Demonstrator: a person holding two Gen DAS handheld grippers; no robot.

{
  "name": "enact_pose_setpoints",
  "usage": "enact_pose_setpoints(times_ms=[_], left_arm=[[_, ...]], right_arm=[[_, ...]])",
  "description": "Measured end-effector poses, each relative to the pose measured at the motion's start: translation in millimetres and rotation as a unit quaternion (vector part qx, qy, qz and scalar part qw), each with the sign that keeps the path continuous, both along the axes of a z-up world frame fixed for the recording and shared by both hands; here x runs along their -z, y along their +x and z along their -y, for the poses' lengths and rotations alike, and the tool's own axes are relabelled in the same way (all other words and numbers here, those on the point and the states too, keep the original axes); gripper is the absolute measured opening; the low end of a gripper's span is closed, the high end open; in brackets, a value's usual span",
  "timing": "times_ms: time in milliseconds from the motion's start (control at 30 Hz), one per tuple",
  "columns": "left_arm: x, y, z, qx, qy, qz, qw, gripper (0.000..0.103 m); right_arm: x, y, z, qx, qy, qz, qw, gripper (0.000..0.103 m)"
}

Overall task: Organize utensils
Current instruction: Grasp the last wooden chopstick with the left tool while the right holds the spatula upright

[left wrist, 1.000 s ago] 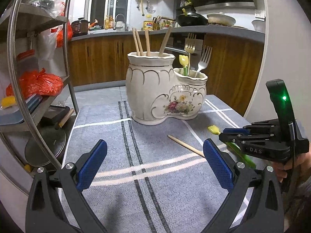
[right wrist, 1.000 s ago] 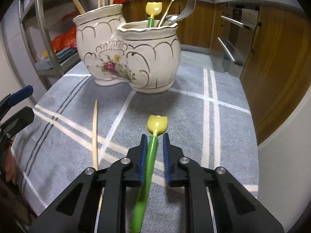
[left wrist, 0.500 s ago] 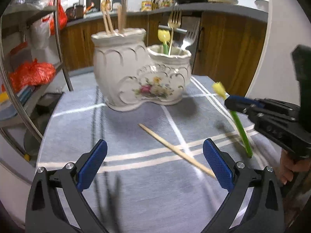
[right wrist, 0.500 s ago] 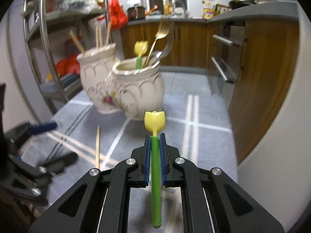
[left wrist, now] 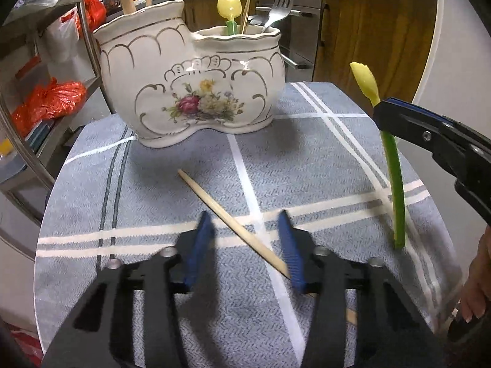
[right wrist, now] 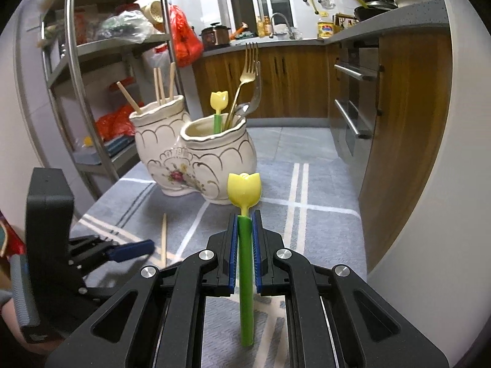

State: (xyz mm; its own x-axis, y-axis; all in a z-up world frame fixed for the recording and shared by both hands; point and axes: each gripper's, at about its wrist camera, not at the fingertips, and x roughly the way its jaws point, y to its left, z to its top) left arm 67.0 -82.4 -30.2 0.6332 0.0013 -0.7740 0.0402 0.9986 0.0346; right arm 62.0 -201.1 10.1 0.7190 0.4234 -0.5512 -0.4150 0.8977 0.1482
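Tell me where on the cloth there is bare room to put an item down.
The cloth is bare right of the ceramic holder toward the far corner, and along the left edge beside the dark stripes. Crowded: the near middle, with the chopstick between the left gripper jaws.

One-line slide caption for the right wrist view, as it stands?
Right tongs shut on a tulip-topped green utensil, held upright before the ceramic holder.

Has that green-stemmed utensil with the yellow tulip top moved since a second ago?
Yes. The green-stemmed tulip-topped utensil lay flat on the grey striped cloth before; now it hangs upright above it, clamped in the right hand-held gripper.
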Motion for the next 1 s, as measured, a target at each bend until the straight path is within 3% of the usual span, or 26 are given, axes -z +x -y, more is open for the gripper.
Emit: enact_pose_setpoints(times_ms=[67,233,400,567,667,800,900,1000], left_arm=[[-1.1,1.8,-2.8,0.0,0.002,-0.003,1.0,0.019],[-3.7,11.4,-14.3,0.025,0.001,-0.013,0.9996,0.015],[-11.5,15.6,-26.7,0.049,-0.003,-0.027,0.9984,0.0],[-11.2,4.3,-43.3,0.054,-0.033,-0.05,0.9968,0.0],[-7.9,-2.6,-55.6,0.037,-0.051,-0.041,0.9972,0.001],[-4.5,-9.4,-43.9,0.036,-0.066,-0.033,0.9966,0.026],[-5.0,-5.9,-36.8,0.034,-0.06,-0.024,0.9973,0.03],[-6.1,-1.8,-33.8,0.029,-0.079,-0.027,0.9961,0.031]], right_arm=[[-1.3,-1.9,1.1,-0.002,0.003,0.002,1.0,0.01],[-3.0,-5.4,-0.2,-0.008,0.006,0.006,1.0,0.01],[-2.2,-8.4,-4.2,-0.015,0.004,0.01,1.0,0.01],[-0.9,-7.7,-7.0,-0.018,0.002,0.009,1.0,0.01],[-0.3,-6.7,-10.0,-0.02,-0.002,0.008,1.0,0.01],[1.6,-6.3,-15.4,-0.022,-0.009,0.007,1.0,0.01],[2.7,-6.8,-16.7,-0.023,-0.013,0.007,1.0,0.01],[2.9,-6.7,-16.7,-0.022,-0.014,0.006,1.0,0.01]])
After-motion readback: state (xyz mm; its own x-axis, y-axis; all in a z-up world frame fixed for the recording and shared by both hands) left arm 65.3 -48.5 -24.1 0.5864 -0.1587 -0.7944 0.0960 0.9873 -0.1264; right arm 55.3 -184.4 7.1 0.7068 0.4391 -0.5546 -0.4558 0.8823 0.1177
